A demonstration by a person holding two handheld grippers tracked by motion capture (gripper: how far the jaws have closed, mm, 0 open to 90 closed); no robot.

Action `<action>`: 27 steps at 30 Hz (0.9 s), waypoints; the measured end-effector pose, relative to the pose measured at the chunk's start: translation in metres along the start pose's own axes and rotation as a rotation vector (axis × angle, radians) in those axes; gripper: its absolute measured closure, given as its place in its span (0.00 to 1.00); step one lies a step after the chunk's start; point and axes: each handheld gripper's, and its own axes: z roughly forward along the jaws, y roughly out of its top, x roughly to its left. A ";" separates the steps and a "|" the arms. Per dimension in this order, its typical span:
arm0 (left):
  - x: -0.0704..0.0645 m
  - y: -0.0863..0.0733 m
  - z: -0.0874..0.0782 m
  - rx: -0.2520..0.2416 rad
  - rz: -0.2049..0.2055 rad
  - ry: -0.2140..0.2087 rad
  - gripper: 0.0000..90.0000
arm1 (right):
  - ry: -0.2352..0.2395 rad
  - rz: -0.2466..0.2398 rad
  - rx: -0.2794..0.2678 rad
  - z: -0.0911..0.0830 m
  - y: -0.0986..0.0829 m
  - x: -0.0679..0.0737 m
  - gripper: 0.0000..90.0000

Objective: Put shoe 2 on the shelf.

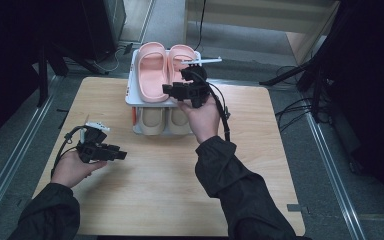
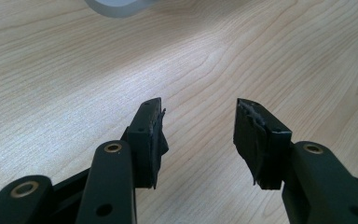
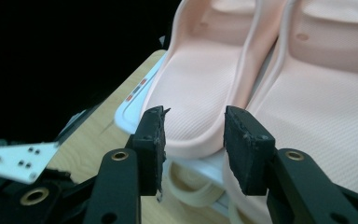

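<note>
- Pale wood grain of the tabletop (image 1: pixel 155 190) lay nearest the person, bare under both dark sleeves.
- Low at the left, the left hand-held gripper (image 1: pixel 120 155) rested just above the wood, jaws apart with nothing between them; in the left gripper view the gap (image 2: pixel 198 135) framed plain wood. It sat well apart from the shoes, probably parked out of the way while the other hand worked.
- Farther in, the right hand (image 1: pixel 200 117) reached forward with the right hand-held gripper (image 1: pixel 166 89) held at the front edge of a small white two-tier shoe rack (image 1: pixel 130 95).
- On the rack's lower tier sat a pair of beige slippers (image 1: pixel 162 121), toes toward the person, tucked under the upper shelf.
- On the upper tier lay a pair of pink slide sandals (image 1: pixel 152 70), side by side and touching along their inner edges, heels nearest the person.
- In the right gripper view the right jaws stood apart, level with the heel rim of the left-hand pink sandal (image 3: pixel 191 98), one jaw on each side of that rim but not yet closed on it. I judged this a line-up for a pinch on the heel, the stiffest, easiest edge to grip.
- A dark floor and cables lay beyond the rack.
</note>
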 end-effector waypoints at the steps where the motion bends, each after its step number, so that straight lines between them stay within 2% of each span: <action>1: 0.000 0.000 0.000 -0.001 0.000 0.002 0.57 | 0.006 -0.010 -0.001 -0.002 -0.002 0.001 0.66; 3: 0.000 0.000 0.000 0.003 0.004 0.003 0.57 | 0.009 -0.031 0.002 -0.006 -0.008 0.003 0.66; 11: 0.000 0.000 0.000 0.004 0.006 0.004 0.56 | 0.092 -0.051 0.015 -0.022 -0.033 0.008 0.66; 15: 0.000 0.000 0.001 0.005 0.007 0.004 0.56 | 0.101 -0.108 0.032 -0.029 -0.048 0.015 0.66; 19: -0.001 -0.001 0.001 0.000 0.001 0.004 0.55 | 0.116 -0.154 0.037 -0.031 -0.065 0.015 0.65; 21: -0.002 -0.002 0.001 -0.001 -0.001 0.004 0.55 | 0.123 -0.161 0.041 -0.033 -0.073 0.015 0.65; 27: -0.002 -0.002 0.001 0.007 0.003 0.005 0.54 | 0.152 -0.136 0.048 -0.037 -0.097 0.006 0.64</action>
